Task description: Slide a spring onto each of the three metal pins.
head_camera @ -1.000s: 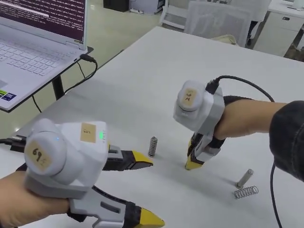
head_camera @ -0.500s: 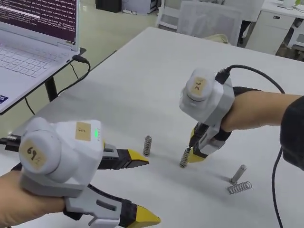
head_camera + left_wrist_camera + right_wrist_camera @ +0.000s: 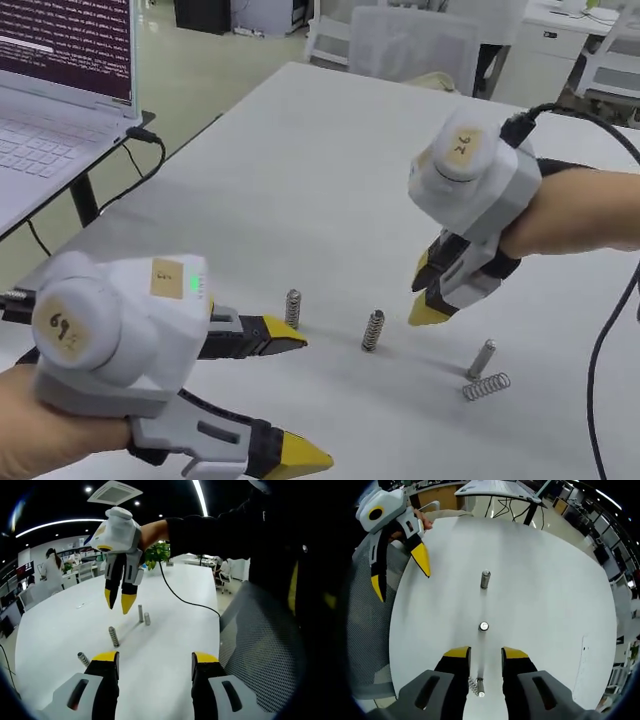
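Note:
Two pins stand upright on the white table, each with a spring around it: the left pin and the middle pin. Further right a bare metal pin stands with a loose spring lying beside it. My right gripper hangs open and holds nothing, above and right of the middle pin. Low at the near left, my left gripper is wide open and holds nothing.
An open laptop sits on a stand off the table's left edge, its cable hanging down. A black cable trails from the right gripper. White chairs and desks stand beyond the far edge.
My right gripper has let go of the spring on the middle pin and risen up and to the right. The left gripper has stayed put; the head view has shifted.

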